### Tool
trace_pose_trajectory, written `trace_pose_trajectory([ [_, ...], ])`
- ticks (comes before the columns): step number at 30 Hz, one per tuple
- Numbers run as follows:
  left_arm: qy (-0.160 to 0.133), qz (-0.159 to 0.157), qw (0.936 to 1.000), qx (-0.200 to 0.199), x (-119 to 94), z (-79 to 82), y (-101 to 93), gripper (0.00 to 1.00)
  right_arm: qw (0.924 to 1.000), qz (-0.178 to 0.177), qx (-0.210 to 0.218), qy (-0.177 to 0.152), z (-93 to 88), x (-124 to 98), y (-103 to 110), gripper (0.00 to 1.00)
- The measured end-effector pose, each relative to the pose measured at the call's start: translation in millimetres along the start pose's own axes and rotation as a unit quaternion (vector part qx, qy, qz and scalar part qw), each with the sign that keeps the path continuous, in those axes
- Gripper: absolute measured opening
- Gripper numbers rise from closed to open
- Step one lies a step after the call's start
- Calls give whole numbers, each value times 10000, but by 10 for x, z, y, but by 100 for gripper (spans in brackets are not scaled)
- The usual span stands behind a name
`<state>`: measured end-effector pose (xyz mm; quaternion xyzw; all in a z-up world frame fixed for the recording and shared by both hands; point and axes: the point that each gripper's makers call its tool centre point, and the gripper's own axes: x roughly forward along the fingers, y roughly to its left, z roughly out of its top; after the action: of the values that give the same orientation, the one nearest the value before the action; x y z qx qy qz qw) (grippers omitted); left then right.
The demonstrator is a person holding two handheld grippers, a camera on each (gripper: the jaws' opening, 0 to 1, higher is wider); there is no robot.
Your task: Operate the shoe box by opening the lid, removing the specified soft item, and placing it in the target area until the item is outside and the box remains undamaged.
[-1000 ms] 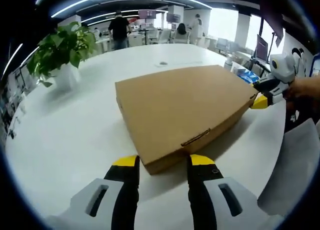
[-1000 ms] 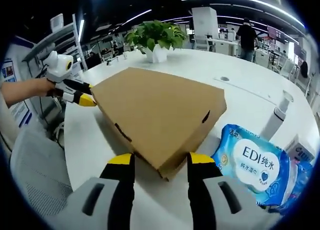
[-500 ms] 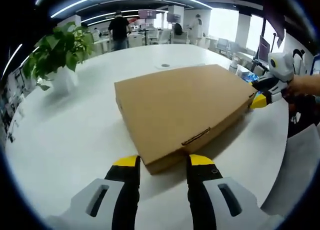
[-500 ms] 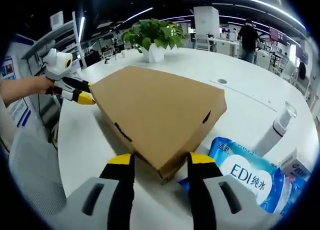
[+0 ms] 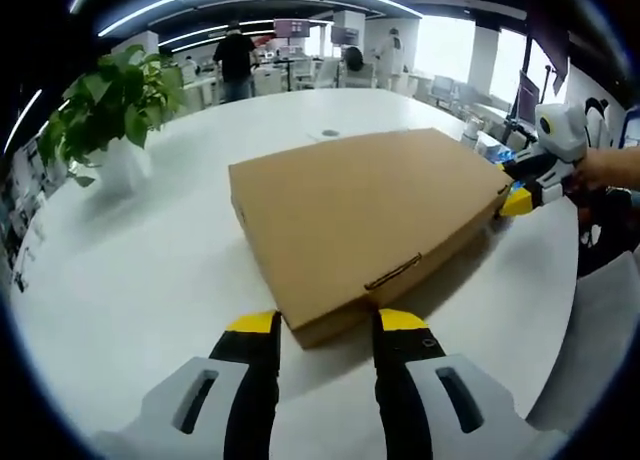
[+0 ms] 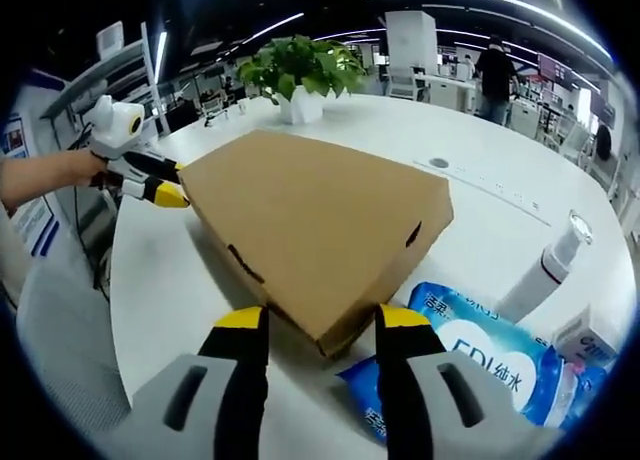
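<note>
A closed brown cardboard shoe box lies flat on the white table. Its near corner sits between the yellow-tipped jaws of my left gripper, which is open. At the box's right corner, a hand holds my right gripper. In the right gripper view the box has another corner between the jaws of my open right gripper. My left gripper touches the far left corner there. The lid is down, so whatever is inside is hidden.
A blue pack of wipes lies just right of the box, with a white bottle and a small carton beyond it. A potted plant stands at the back left. A table port sits behind the box. People stand far off.
The box and both grippers keep their places. The right gripper view has tilted a little, so the blue pack and bottle sit lower in the picture.
</note>
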<state>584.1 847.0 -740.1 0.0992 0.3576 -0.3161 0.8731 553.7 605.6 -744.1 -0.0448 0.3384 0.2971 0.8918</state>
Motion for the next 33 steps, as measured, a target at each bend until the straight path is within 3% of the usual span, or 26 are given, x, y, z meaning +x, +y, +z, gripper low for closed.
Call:
trace_pose_trajectory([
  [7,-93,153,9998,32,-58,1,43,36,9998,-137,-40,-141,16,-90,-14,38],
  [16,-252,172,9995,19,-305,-13,-42,42,9983,-414,-84,-394,44,-397,-59,44],
  [25,-518,160,9985,5,-558,-13,-214,51,9946,-893,-227,-468,-132,-798,-108,53],
  [33,-870,126,9961,48,-794,72,-347,58,9913,-1147,-42,-639,-249,-1133,-132,60],
])
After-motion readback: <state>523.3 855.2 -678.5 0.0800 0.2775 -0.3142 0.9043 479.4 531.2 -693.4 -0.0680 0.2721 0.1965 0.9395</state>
